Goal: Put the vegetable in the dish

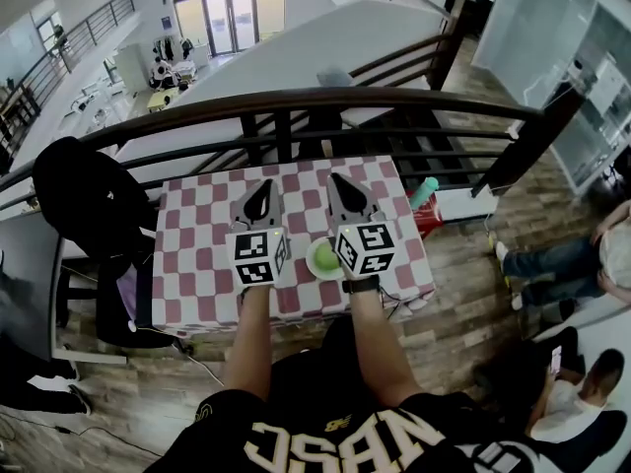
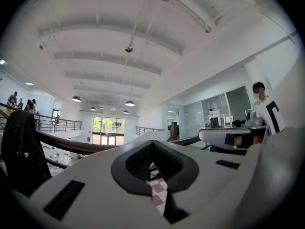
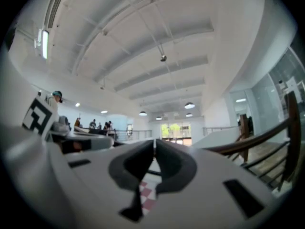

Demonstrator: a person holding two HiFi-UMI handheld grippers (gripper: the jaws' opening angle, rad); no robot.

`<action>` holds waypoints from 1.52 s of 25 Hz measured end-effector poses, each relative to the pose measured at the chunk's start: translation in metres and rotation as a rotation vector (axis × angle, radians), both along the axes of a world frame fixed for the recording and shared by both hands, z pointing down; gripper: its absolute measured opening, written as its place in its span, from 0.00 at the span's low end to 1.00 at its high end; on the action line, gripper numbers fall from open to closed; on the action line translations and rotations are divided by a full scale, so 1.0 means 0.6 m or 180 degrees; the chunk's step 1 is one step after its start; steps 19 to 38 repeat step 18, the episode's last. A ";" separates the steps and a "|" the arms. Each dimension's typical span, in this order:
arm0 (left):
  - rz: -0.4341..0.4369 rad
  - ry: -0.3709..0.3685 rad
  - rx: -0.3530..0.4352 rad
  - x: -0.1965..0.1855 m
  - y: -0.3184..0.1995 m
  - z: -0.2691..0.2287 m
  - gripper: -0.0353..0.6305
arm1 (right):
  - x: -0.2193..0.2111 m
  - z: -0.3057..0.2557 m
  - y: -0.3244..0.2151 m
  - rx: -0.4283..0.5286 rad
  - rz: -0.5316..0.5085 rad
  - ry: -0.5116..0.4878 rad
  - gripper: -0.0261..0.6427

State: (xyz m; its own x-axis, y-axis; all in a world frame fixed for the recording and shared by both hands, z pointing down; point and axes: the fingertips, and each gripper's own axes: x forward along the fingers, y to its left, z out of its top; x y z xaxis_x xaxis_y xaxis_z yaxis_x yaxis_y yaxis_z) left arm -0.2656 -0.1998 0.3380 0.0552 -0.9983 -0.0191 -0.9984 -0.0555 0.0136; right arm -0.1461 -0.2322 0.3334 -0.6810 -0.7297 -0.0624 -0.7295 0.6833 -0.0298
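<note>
Green vegetable [image 1: 325, 255] is sitting in the pale green round dish [image 1: 312, 263] at mid-frame on the red-and-white checked tabletop [image 1: 197, 264]; left tool [image 1: 263, 186] and right tool [image 1: 336, 180] are hovering pressed together, empty.

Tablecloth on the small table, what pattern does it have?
The tablecloth is a red-and-white check, clearest in the head view.
</note>
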 end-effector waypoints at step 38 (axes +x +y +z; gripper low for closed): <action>0.0020 -0.0119 0.0273 0.046 0.054 -0.003 0.08 | 0.043 0.003 0.038 0.0282 0.0473 0.0104 0.08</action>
